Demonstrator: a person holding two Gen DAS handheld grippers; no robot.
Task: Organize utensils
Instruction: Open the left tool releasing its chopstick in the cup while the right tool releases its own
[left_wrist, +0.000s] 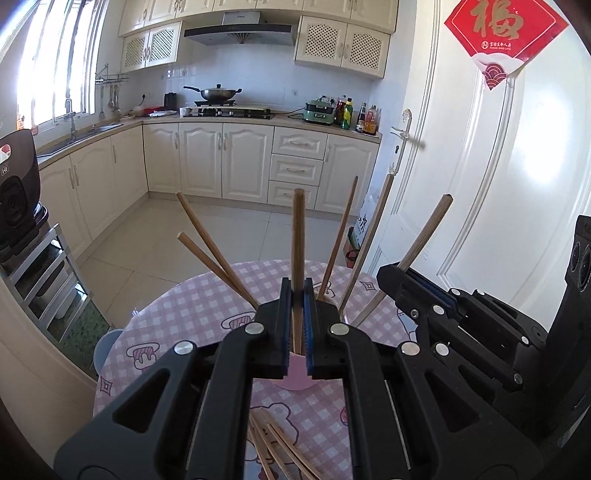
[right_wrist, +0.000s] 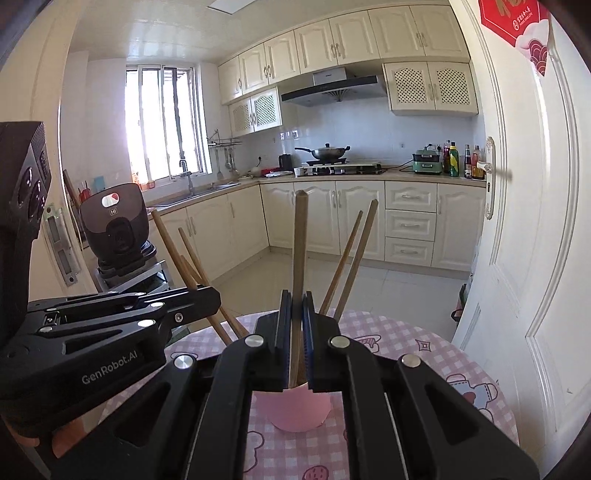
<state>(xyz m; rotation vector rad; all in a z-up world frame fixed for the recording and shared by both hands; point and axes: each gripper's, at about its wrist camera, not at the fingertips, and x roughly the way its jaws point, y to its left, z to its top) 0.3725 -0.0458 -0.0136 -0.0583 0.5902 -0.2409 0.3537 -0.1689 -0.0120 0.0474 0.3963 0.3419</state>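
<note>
I have each pair of tongs, left (left_wrist: 295, 325) and right (right_wrist: 295, 332), nipped tight on its own upright chopstick (left_wrist: 297, 236) (right_wrist: 300, 240) at twelve o'clock, tips over the pink cup (right_wrist: 295, 413) so they drop in beside those already fanned there; loose chopsticks (left_wrist: 273, 450) wait at six.

Cup (right_wrist: 297, 411): stands on the table (right_wrist: 424, 354), before and below both claws.
Chopsticks in cup (left_wrist: 338, 236): fan out left and right from its mouth.
Left claw (left_wrist: 295, 332): above the cup, one chopstick (left_wrist: 297, 236) upright between its fingers.
Right claw (right_wrist: 295, 339): just right of the left claw, another chopstick (right_wrist: 300, 243) between its fingers.
Loose chopsticks (left_wrist: 280, 454): lie on the table, nearer than the cup.
</note>
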